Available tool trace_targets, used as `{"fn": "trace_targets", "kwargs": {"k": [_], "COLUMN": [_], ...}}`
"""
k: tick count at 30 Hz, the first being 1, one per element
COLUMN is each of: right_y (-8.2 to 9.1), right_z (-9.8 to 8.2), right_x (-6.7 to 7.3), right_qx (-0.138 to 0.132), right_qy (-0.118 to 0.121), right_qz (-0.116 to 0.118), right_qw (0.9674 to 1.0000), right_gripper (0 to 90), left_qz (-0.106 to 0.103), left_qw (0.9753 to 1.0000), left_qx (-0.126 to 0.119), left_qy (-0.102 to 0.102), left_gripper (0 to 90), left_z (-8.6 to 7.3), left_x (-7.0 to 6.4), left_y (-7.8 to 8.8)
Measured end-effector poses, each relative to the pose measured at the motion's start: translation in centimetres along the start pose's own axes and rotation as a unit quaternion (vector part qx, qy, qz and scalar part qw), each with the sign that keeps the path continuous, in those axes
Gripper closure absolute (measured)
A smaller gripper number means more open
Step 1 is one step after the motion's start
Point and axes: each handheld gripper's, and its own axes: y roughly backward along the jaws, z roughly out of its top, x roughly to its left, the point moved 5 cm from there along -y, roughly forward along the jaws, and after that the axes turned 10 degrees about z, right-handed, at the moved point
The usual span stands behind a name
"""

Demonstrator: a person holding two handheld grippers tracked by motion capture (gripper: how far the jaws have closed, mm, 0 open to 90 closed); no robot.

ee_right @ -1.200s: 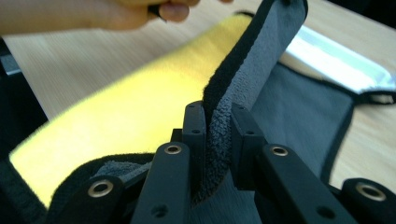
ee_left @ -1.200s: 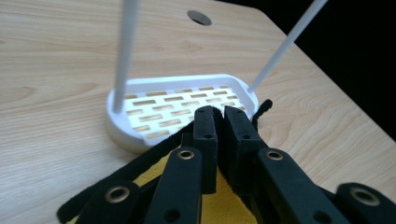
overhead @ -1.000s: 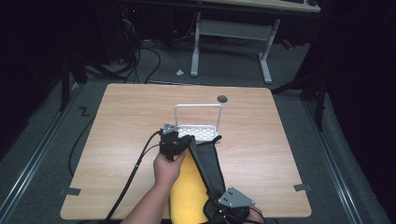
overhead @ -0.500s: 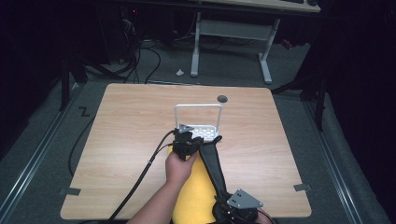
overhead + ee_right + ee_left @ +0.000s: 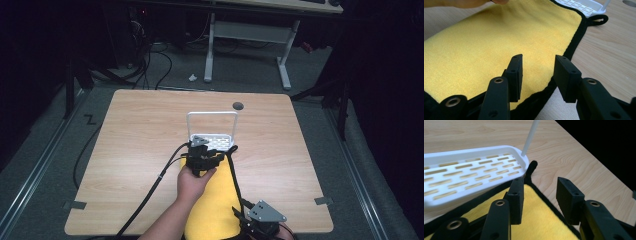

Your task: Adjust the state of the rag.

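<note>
Both grippers' jaws have just been opening and now stand apart with nothing pinched. The left gripper (image 5: pixel 202 157) is seen at centre frame over the far end of the one yellow cloth (image 5: pixel 212 200); the right gripper (image 5: pixel 260 222) sits at the lower edge, by the near end. The cloth's long axis runs between them, its far end just under the one white rack (image 5: pixel 212 142), on the table (image 5: pixel 135 130).

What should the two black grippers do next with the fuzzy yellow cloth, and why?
Probably lift both away. The yellow cloth with black edging lies flat on the wooden table, its far end at the white slotted rack. The left gripper and right gripper have just been opening; nothing is pinched between their jaws.
</note>
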Motion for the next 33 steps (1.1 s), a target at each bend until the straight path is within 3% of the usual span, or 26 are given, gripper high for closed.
{"fn": "trace_targets", "kwargs": {"k": [3,6,9,12,16,20,25,29,33], "right_y": [-0.2,-0.4,-0.6,-0.9,-2.0,-4.2,-7.2,-7.9,-7.6], "right_z": [-0.1,0.0,0.2,0.8,1.9,3.2,3.7,2.8,2.3], "right_x": [0.0,-0.1,-0.5,-1.3,-2.5,-4.4,-6.2,-6.0,-6.1], "right_qx": [0.003,0.004,0.0,-0.005,0.002,0.019,0.058,0.079,0.073], "right_qy": [-0.001,-0.001,-0.004,-0.012,-0.016,-0.014,-0.028,-0.031,-0.044], "right_qz": [0.003,0.0,-0.003,-0.003,0.0,-0.006,-0.001,-0.004,0.002], "right_qw": [1.0,1.0,1.0,0.9999,0.9999,0.9997,0.9979,0.9964,0.9964], "right_gripper": [60.2,60.6,64.1,70.7,86.4,89.9,89.3,88.2,88.1], "left_qz": [-0.006,0.006,0.008,0.009,0.003,0.001,-0.001,-0.011,-0.031], "left_qw": [0.9999,0.9992,0.9988,0.9977,0.9967,0.9944,0.9939,0.9927,0.9936], "left_qx": [0.011,0.021,0.025,0.041,0.059,0.068,0.072,0.08,0.082], "left_qy": [-0.009,-0.034,-0.043,-0.054,-0.056,-0.081,-0.084,-0.09,-0.071], "left_gripper": [58.4,60.7,64.5,71.0,80.3,81.8,81.5,81.2,79.8], "left_z": [-1.2,-3.1,-4.9,-7.3,-9.3,-10.1,-10.5,-10.3,-10.4], "left_x": [0.7,1.5,2.1,2.7,2.6,1.9,2.1,2.4,2.6], "left_y": [1.2,3.0,4.8,6.5,7.4,7.3,7.3,7.1,7.1]}}
